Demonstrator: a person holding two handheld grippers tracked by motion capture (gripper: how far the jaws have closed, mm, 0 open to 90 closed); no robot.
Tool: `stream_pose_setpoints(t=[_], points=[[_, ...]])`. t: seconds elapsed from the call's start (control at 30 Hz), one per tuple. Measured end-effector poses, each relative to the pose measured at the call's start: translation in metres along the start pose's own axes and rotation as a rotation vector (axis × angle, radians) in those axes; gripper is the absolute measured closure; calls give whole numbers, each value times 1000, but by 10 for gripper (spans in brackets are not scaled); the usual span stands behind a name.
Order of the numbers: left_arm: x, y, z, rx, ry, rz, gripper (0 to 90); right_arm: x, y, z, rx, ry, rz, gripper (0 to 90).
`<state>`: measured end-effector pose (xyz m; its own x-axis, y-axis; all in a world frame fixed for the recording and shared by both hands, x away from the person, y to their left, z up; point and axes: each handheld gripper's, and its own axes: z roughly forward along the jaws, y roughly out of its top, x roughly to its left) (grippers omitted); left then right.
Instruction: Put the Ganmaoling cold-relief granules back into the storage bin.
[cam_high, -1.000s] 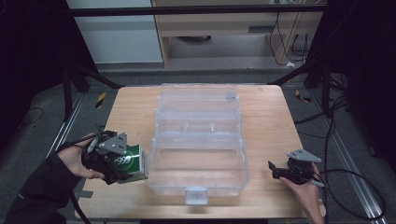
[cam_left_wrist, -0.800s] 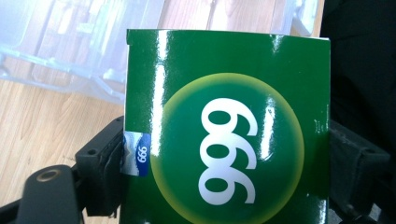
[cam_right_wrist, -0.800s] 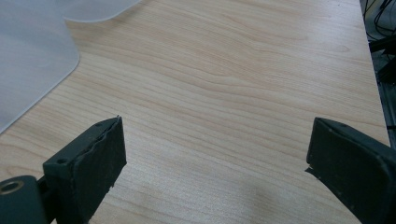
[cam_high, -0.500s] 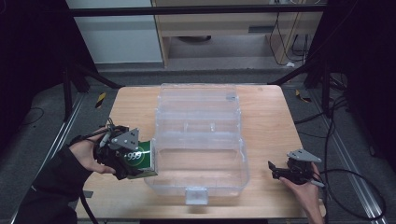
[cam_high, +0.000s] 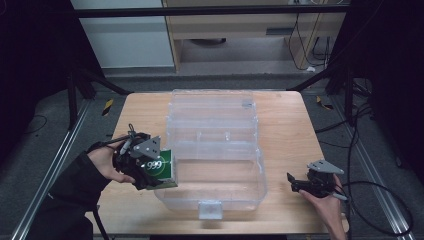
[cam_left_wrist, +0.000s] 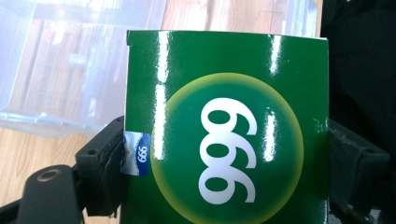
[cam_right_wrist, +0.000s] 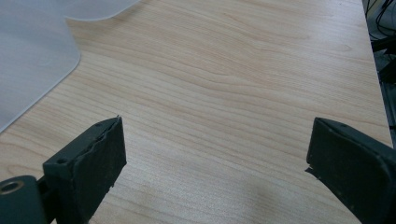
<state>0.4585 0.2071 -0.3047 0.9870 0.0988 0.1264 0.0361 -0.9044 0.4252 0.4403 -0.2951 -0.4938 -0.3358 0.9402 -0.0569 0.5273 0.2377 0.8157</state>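
A green box (cam_high: 161, 167) marked "999" (cam_left_wrist: 226, 126) sits between the jaws of my left gripper (cam_high: 150, 172), which is shut on its two sides. The box hangs at the left rim of a clear plastic bin (cam_high: 215, 150) in the middle of the wooden table (cam_high: 290, 125). In the left gripper view the bin (cam_left_wrist: 70, 60) lies behind the box. My right gripper (cam_high: 297, 184) rests low over the table's right front, right of the bin. Its jaws stand wide open over bare wood (cam_right_wrist: 219, 93), and the bin's corner (cam_right_wrist: 32, 56) shows at upper left.
The bin's lid (cam_high: 212, 102) is folded open toward the far side of the table. A cable (cam_high: 380, 200) trails from the right gripper off the table's right edge. Dark floor, metal rails and a cabinet (cam_high: 225, 25) surround the table.
My left gripper has carried the green box rightward, from the table's left side up to the bin's left rim. The right gripper has stayed in place.
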Motion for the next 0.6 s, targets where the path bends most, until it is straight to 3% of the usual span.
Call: stream_pose_setpoints(t=[0.17, 0.23, 0.27, 0.6], points=[[-1, 5, 8, 21, -29, -22, 149, 0, 0, 0, -3, -1, -3, 50], [0, 6, 9, 25, -25, -11, 149, 0, 0, 0, -3, -1, -4, 50], [2, 8, 11, 11, -10, 17, 149, 0, 0, 0, -2, 0, 0, 50], [5, 11, 27, 18, -29, 30, 149, 0, 0, 0, 1, 2, -2, 50]])
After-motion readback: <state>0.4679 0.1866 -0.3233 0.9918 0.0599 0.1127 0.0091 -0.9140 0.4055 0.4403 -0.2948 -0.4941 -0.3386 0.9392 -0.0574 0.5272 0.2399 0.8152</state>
